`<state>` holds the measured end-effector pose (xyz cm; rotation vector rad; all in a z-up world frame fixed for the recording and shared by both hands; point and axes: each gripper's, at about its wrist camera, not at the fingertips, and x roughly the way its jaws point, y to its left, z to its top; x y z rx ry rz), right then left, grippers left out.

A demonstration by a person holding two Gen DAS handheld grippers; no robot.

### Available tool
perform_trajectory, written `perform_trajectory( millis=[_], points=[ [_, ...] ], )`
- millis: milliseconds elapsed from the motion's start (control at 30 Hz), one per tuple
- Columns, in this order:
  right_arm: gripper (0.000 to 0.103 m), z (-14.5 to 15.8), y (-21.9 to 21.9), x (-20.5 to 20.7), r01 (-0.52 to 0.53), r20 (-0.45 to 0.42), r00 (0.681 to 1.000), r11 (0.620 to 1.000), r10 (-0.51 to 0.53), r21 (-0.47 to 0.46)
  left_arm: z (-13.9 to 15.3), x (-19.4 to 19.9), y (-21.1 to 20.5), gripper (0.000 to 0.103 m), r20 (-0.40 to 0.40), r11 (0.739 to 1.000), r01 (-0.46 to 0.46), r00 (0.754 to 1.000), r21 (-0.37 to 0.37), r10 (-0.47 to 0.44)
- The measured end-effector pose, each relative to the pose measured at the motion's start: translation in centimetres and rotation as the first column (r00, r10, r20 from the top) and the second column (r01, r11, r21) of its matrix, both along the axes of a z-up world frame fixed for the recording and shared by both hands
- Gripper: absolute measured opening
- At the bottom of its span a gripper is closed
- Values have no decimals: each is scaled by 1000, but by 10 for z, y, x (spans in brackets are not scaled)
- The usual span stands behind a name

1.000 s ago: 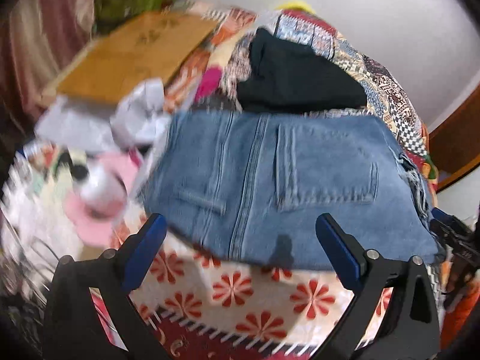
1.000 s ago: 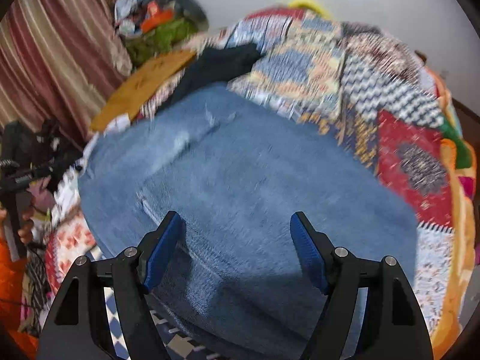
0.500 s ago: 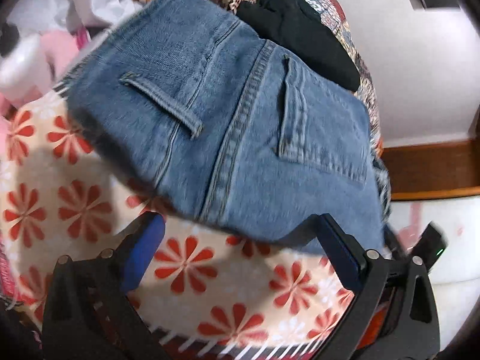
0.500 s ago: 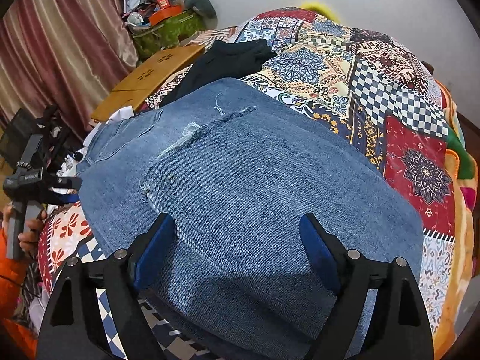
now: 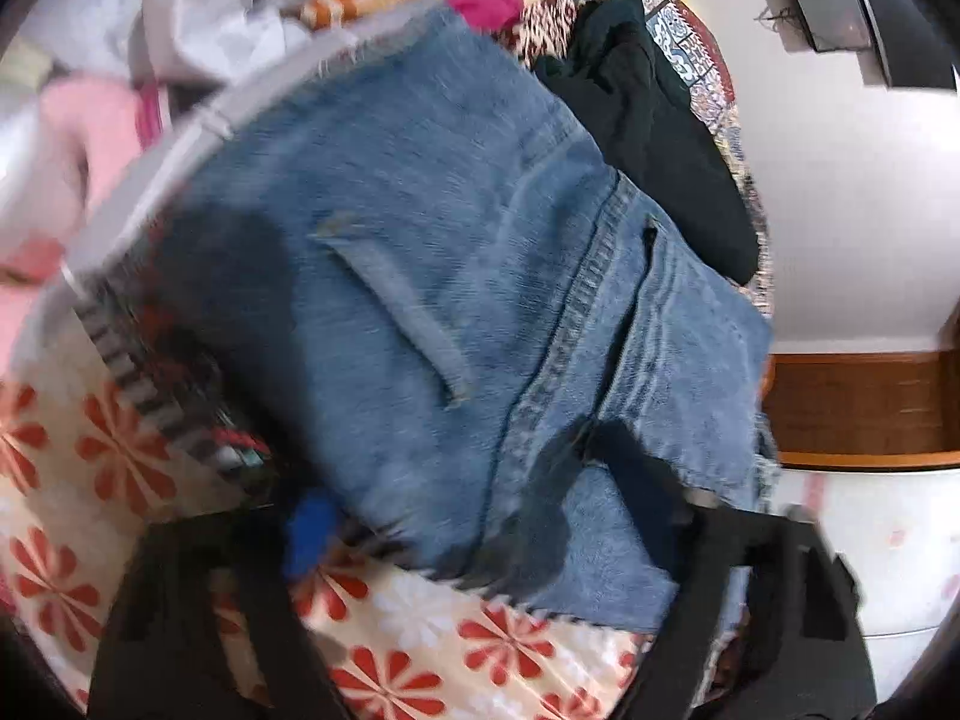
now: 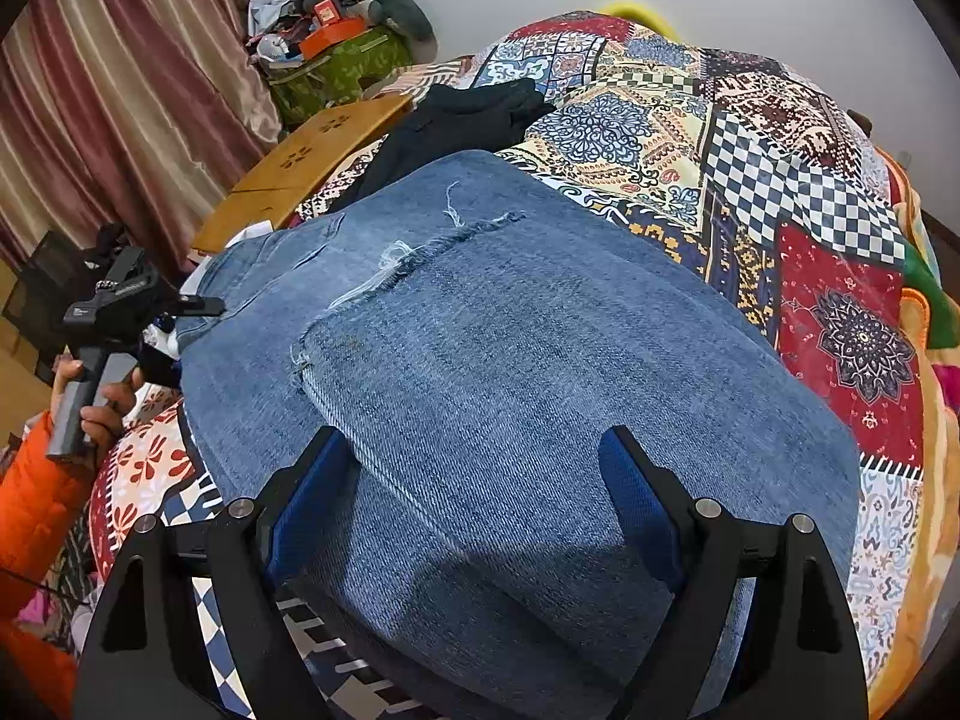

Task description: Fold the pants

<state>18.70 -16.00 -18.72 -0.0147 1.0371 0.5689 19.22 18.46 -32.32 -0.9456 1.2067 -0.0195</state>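
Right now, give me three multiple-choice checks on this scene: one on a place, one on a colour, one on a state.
1. Where does the black garment lie?
A. in the green bag
B. on the quilt, beyond the jeans
C. on the floor

2. What colour is the person's sleeve?
A. orange
B. white
C. green

3. How do the jeans lie?
A. hanging off the bed
B. rolled into a ball
C. folded over, with a frayed hem across the top layer

Key:
1 B: the right wrist view shows it on the patchwork past the denim.
2 A: the sleeve at the left edge is bright orange.
3 C: one denim layer ends in a frayed edge on top of another.
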Motion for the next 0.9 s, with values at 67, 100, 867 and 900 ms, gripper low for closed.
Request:
perform_trajectory(
  millis=[67, 100, 867, 900],
  points=[
    [85, 0, -1, 1, 4, -2, 1000, 1000, -4, 4, 5, 6, -1, 49, 16, 999, 4, 1000, 48, -5],
    [85, 0, -1, 1, 5, -3, 1000, 1000, -5, 6, 8, 8, -1, 44, 31, 998, 1, 1000, 63, -3],
    [82, 5, -114, -32, 334, -94, 940, 941, -328, 57, 197, -18, -32, 19, 361, 578, -205, 918, 790, -166],
    [82, 2, -117, -31, 340, -108, 937, 938, -332, 66, 207, -18, -40, 19, 378, 580, -206, 906, 788, -192]
  ],
)
